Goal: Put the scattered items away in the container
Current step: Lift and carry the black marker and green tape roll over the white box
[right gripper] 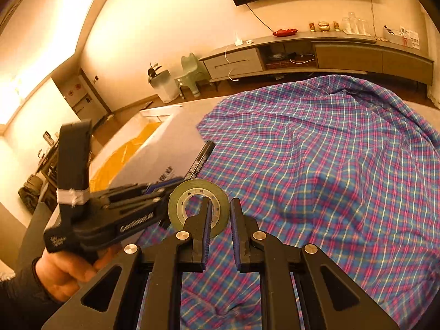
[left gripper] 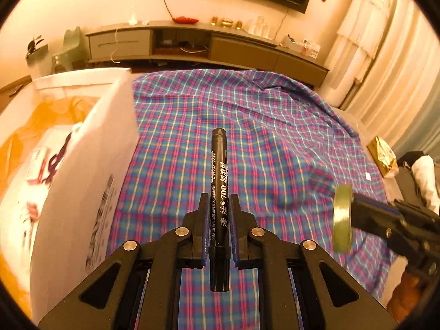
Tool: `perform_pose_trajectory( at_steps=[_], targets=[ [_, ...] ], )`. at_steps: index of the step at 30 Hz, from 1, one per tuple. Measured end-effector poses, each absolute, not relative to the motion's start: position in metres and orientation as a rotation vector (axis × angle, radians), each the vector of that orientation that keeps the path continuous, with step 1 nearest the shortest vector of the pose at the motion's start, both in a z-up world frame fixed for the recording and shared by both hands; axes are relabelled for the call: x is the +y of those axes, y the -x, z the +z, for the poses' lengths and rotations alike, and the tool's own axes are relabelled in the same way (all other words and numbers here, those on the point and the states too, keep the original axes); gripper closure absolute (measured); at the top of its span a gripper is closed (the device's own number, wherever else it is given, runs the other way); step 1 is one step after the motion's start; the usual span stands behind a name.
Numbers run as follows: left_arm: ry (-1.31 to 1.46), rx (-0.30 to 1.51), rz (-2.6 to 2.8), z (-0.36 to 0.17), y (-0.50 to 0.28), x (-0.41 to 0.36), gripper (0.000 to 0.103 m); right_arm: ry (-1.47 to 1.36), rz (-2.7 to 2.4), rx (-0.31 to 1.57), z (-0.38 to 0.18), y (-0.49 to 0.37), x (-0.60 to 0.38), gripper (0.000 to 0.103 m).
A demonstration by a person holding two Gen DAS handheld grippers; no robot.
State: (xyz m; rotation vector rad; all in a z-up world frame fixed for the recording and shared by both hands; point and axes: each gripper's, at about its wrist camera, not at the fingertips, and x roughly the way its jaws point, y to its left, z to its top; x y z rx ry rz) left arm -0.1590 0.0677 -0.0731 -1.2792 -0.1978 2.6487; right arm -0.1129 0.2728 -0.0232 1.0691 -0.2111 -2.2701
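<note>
The left hand-held gripper [left gripper: 218,203] pinches a black marker [left gripper: 219,192] printed "700" with Chinese characters, above the plaid cloth [left gripper: 261,137] beside the white box [left gripper: 90,165]. The right hand-held gripper [right gripper: 221,206] clamps a green tape roll [right gripper: 198,206].

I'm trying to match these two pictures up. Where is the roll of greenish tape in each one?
Left wrist view: the greenish tape roll is at the right edge, edge-on, in the other tool's jaws.
Right wrist view: low centre, face-on, gripped at its rim.
Shared landmark: black marker pen.
</note>
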Motion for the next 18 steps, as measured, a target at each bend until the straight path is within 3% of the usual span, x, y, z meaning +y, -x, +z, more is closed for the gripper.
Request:
perform_pose_trajectory(
  at_steps=[18],
  targets=[
    [1.201, -0.244, 2.629, -0.043, 0.054, 0.07, 0.09, -1.02, -2.248, -0.372, -0.016, 0.036, 0.284, 0.088]
  ],
)
